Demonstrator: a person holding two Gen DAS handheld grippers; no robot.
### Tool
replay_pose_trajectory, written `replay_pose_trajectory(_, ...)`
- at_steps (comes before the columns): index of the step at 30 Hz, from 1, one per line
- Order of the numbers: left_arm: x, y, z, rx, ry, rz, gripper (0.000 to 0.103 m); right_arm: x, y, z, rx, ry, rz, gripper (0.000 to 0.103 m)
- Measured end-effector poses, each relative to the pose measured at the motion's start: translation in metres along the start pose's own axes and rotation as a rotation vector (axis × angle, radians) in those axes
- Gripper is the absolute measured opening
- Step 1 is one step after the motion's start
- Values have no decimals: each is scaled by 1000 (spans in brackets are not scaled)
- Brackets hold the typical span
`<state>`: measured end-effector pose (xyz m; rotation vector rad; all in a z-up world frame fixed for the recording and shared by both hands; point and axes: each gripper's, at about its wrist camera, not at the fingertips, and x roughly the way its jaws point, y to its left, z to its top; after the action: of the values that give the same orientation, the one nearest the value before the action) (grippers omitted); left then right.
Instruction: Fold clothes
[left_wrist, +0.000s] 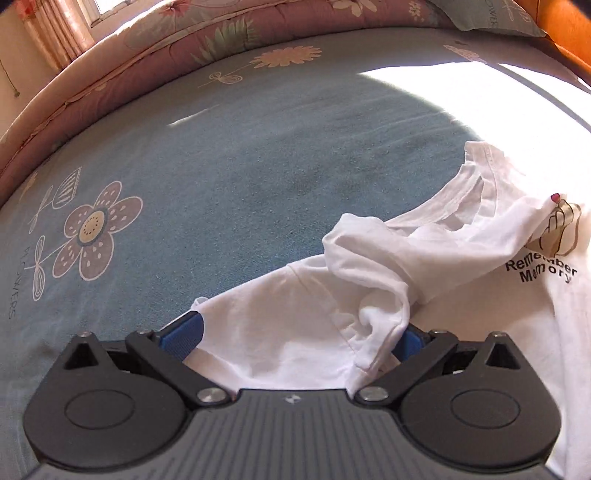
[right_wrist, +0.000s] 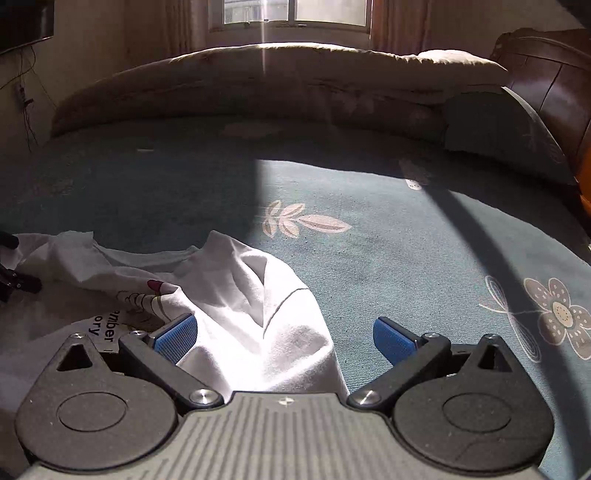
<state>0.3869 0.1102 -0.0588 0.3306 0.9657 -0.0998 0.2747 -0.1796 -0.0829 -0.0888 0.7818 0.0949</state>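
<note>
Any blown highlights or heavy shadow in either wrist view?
Left wrist: sun patch on the sheet clips to white and the shirt is near blown. Right wrist: backlit by the window, far bed murky, a hard shadow edge splits the sheet, shirt glares. Both show fisheye bending.

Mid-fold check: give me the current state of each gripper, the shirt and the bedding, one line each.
Left gripper: open, jaws either side of bunched sleeve fabric.
Right gripper: open, shirt cloth between its jaws.
White T-shirt: crumpled, unfolded, print facing up.
Bed sheet: spread flat.
Quilt: rolled up along the far edge.
</note>
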Motion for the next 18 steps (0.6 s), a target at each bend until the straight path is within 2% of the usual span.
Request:
replay_pose_trajectory(4, 26, 20, 33, -2, -22, 111, 101, 43, -10, 13, -7, 108, -29, 103)
replay_pose_trajectory(8, 63, 44, 66, -49, -4, 232, 101, 69, -27, 15, 51, 144, -62, 103)
replay_pose_trajectory(9, 70, 49, 70, -81, 7, 229, 100, 75, -31, 16, 66, 153, -70, 103)
replay_pose_trajectory(12, 66, 55, 69, -157, -18, 145, 100, 71, -38, 9, 108, 148, -36, 103)
replay_pose_trajectory(16, 19, 45, 50, -113, -108, 61, 101, 52, -36, 1, 102, 119, -3, 103)
replay_pose_trajectory(18, -4, 39, 38, -71, -113, -7, 101, 41, -33, -1, 95, 101, 14, 103)
